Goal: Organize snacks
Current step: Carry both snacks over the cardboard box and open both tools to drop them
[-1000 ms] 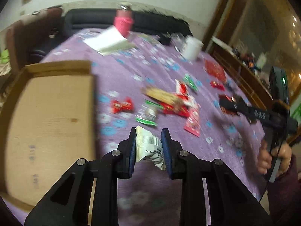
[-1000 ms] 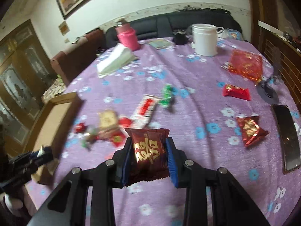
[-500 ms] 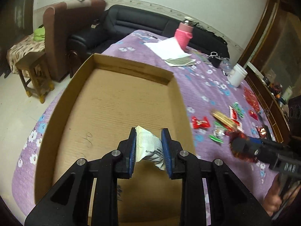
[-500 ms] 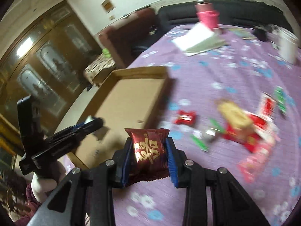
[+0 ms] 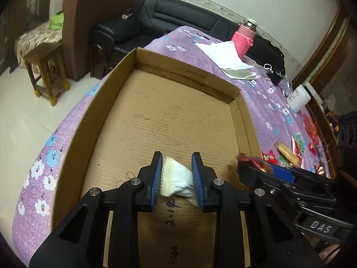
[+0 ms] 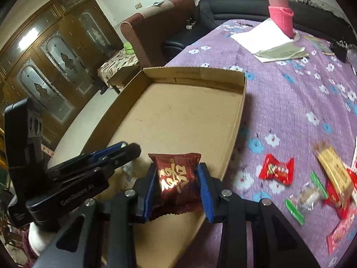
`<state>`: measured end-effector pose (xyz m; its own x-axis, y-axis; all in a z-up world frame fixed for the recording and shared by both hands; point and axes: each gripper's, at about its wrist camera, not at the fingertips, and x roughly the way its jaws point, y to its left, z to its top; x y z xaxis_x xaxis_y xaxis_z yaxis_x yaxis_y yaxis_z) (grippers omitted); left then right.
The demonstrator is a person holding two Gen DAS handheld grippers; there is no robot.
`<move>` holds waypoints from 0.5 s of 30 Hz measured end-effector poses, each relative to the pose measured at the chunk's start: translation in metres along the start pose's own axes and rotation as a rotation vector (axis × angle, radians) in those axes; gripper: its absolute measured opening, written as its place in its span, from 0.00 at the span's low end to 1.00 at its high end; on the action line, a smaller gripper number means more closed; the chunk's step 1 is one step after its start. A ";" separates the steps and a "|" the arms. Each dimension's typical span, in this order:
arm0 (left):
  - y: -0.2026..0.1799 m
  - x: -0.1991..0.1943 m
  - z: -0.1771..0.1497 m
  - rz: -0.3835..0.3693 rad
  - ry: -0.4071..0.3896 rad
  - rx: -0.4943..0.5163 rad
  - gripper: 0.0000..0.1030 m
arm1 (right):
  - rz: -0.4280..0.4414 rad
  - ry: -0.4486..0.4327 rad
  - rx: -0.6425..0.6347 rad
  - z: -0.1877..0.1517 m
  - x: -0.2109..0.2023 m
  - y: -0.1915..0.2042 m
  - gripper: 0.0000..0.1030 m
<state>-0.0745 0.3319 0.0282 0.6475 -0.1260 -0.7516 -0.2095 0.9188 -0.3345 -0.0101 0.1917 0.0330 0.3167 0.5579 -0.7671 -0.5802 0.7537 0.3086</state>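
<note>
Above, a purple floral tablecloth (image 6: pixel 290 102) carries a cardboard tray (image 5: pixel 243 111); sofa (image 5: pixel 189 17) behind. Left gripper (image 5: pixel 177 176) clamps a white packet (image 5: pixel 176 176); right gripper (image 6: pixel 177 185), jaws opening, holds a maroon packet (image 6: pixel 176 178) over it.

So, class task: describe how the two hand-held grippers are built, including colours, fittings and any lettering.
Each hand-held gripper, left and right, has black angular arms, silver screw heads and ribbed blue pads. The right one's side reads "DAS"; the left one's reads roughly "GenRobot". A dark maroon sleeve shows.
</note>
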 end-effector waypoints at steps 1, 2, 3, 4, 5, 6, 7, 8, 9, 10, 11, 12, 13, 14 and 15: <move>0.000 0.000 0.001 -0.006 0.003 -0.007 0.24 | -0.010 -0.010 -0.008 0.002 0.001 0.002 0.41; 0.001 0.000 0.002 -0.013 0.006 -0.013 0.24 | -0.011 -0.015 -0.018 0.002 0.001 0.003 0.44; 0.002 -0.001 0.002 -0.019 0.007 -0.016 0.24 | -0.009 -0.020 -0.025 0.001 0.000 0.004 0.50; 0.002 -0.002 0.002 -0.025 0.007 -0.019 0.24 | -0.007 -0.032 -0.028 0.000 -0.004 0.005 0.57; 0.002 -0.004 0.002 -0.031 0.005 -0.022 0.24 | -0.009 -0.048 -0.029 -0.001 -0.009 0.005 0.58; 0.002 -0.007 0.002 -0.035 -0.001 -0.026 0.24 | -0.010 -0.062 -0.027 0.000 -0.015 0.003 0.58; 0.002 -0.012 0.002 -0.039 -0.011 -0.030 0.24 | -0.009 -0.080 -0.024 0.000 -0.023 0.001 0.58; 0.000 -0.018 0.001 -0.044 -0.023 -0.031 0.24 | -0.011 -0.098 -0.022 -0.001 -0.033 -0.003 0.58; -0.003 -0.025 0.000 -0.052 -0.038 -0.028 0.24 | -0.017 -0.115 -0.019 -0.002 -0.042 -0.008 0.59; -0.005 -0.031 0.000 -0.056 -0.049 -0.023 0.24 | -0.031 -0.135 -0.016 -0.003 -0.053 -0.015 0.59; -0.008 -0.038 -0.002 -0.060 -0.064 -0.016 0.24 | -0.051 -0.155 -0.012 -0.005 -0.066 -0.024 0.59; -0.013 -0.047 -0.004 -0.068 -0.081 -0.007 0.24 | -0.084 -0.175 -0.002 -0.010 -0.080 -0.038 0.61; -0.016 -0.052 -0.004 -0.075 -0.089 -0.002 0.24 | -0.116 -0.188 0.012 -0.014 -0.091 -0.050 0.64; -0.021 -0.056 -0.006 -0.084 -0.098 0.002 0.26 | -0.155 -0.200 0.033 -0.018 -0.101 -0.066 0.65; -0.025 -0.060 -0.009 -0.094 -0.104 0.006 0.33 | -0.199 -0.208 0.062 -0.023 -0.111 -0.084 0.65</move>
<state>-0.1144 0.3131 0.0769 0.7368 -0.1726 -0.6537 -0.1401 0.9069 -0.3974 -0.0141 0.0586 0.0788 0.5701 0.4515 -0.6864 -0.4464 0.8716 0.2026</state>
